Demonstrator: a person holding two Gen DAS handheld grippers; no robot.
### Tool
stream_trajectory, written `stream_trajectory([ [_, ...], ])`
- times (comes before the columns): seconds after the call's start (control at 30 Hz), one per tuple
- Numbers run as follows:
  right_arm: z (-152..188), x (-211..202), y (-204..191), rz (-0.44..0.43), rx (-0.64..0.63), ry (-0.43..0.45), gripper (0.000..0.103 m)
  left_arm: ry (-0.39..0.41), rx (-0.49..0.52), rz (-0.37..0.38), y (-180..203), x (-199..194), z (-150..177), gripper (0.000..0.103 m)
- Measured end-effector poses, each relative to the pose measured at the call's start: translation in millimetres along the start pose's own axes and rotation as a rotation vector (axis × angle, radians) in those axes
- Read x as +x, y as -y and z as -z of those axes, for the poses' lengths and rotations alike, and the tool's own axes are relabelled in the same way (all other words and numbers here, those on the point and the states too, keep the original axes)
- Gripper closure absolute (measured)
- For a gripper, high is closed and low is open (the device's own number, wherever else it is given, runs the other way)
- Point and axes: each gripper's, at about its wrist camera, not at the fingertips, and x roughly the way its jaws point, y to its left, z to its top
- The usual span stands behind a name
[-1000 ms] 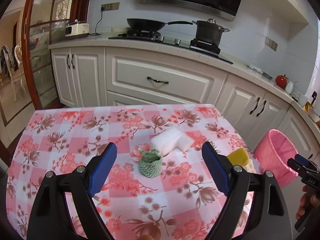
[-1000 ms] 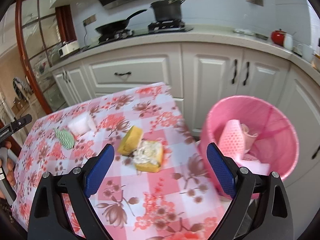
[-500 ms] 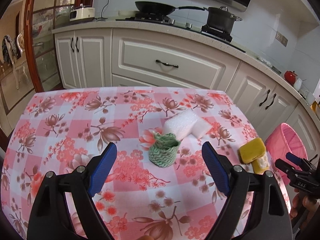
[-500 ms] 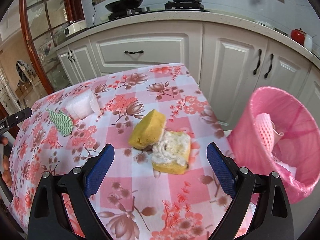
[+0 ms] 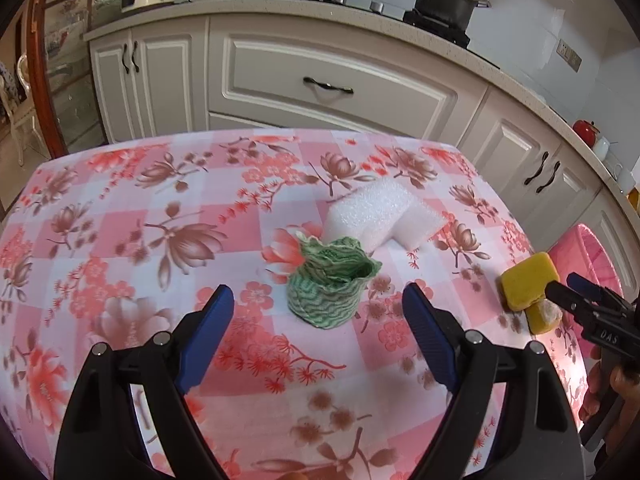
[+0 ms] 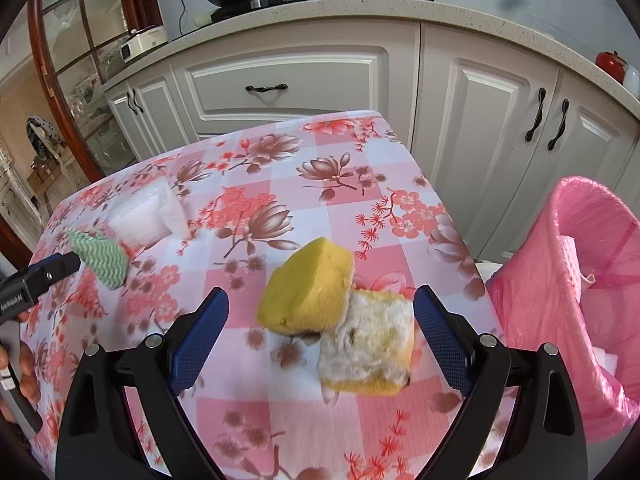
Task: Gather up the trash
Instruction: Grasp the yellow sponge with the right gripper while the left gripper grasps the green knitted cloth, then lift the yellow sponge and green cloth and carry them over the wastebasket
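A crumpled green-and-white cloth lies on the floral table, just ahead of my open left gripper; nothing sits between its blue pads. Behind the cloth rests white foam. In the right wrist view two yellow sponges overlap, the nearer one dirty white on top. My open right gripper straddles them without touching. The cloth and foam show at far left there, with the left gripper's tip beside the cloth. The sponges and right gripper's tip appear at the left view's right edge.
A pink-lined trash bin stands off the table's right edge with trash inside. White kitchen cabinets run behind the table, with a pan and pot on the hob above. A hand holds the right gripper.
Both grippers have sunk toward the table and come closer to their items: the left to the green cloth, the right to the yellow sponges. Both stayed open.
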Motion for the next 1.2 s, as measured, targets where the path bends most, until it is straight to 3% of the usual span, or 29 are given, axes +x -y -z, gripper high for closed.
stream_trajectory([
  [0.27, -6.9, 21.6, -4.6, 0.000, -0.010, -0.036, 0.035, -0.042, 0.000, 0.028, 1.0, 27.2, -1.4, 0.031],
  [0.33, -7.3, 23.5, -5.2, -0.005, -0.011, -0.039, 0.050, -0.051, 0.002, 0.033, 1.2, 32.0, -1.2, 0.039],
  [0.43, -7.1, 24.3, -6.2, -0.012, -0.016, -0.037, 0.062, -0.065, 0.004, 0.037, 1.7, 38.8, -0.3, 0.050],
  [0.47, -7.0, 24.0, -6.6, -0.016, -0.019, -0.037, 0.063, -0.069, 0.005, 0.038, 2.0, 40.1, 0.4, 0.057],
  [0.63, -6.2, 17.7, -7.1, -0.018, -0.025, -0.023, 0.066, -0.068, 0.002, 0.037, 1.0, 41.4, 1.1, 0.062],
  [1.2, -11.0, -34.6, 7.0, -0.038, 0.007, 0.075, 0.066, 0.015, 0.013, 0.011, 6.9, -6.9, -2.4, 0.062],
])
